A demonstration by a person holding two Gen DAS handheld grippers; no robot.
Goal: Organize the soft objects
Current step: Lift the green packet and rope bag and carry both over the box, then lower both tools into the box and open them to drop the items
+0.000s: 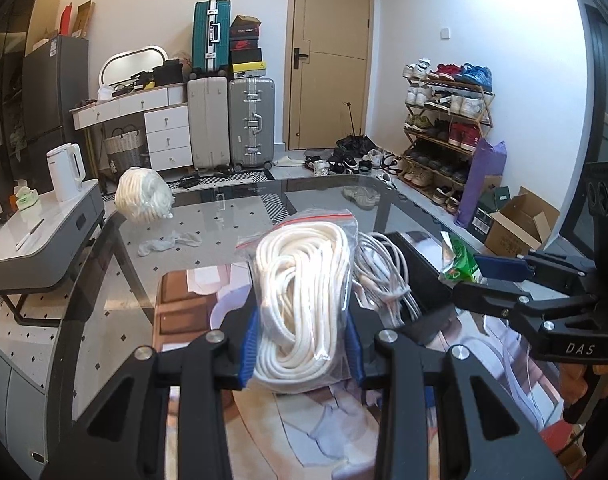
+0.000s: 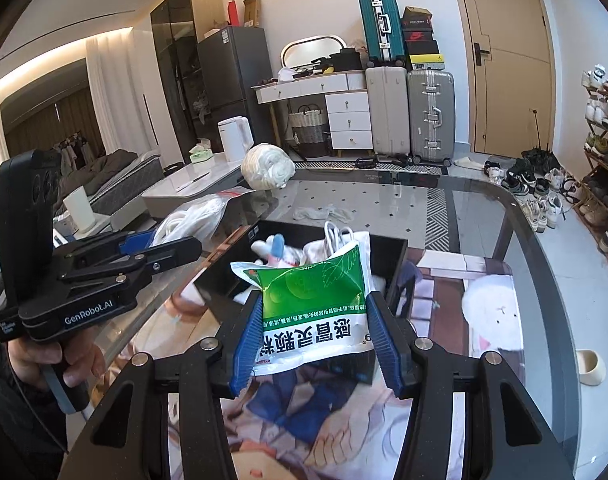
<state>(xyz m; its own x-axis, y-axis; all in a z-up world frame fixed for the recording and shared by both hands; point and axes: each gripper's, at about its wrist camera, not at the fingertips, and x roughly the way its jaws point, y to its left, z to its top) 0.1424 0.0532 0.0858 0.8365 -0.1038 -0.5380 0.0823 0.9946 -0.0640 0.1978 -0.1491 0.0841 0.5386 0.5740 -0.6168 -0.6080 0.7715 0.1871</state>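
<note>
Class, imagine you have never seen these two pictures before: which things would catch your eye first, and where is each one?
First, the clear bag of white rope clamped in the left hand-held gripper, close to the camera. Next, the green and white packet held by the right hand-held gripper just in front of the black box on the glass table. Farther back, a white bundle sits at the table's far edge.
</note>
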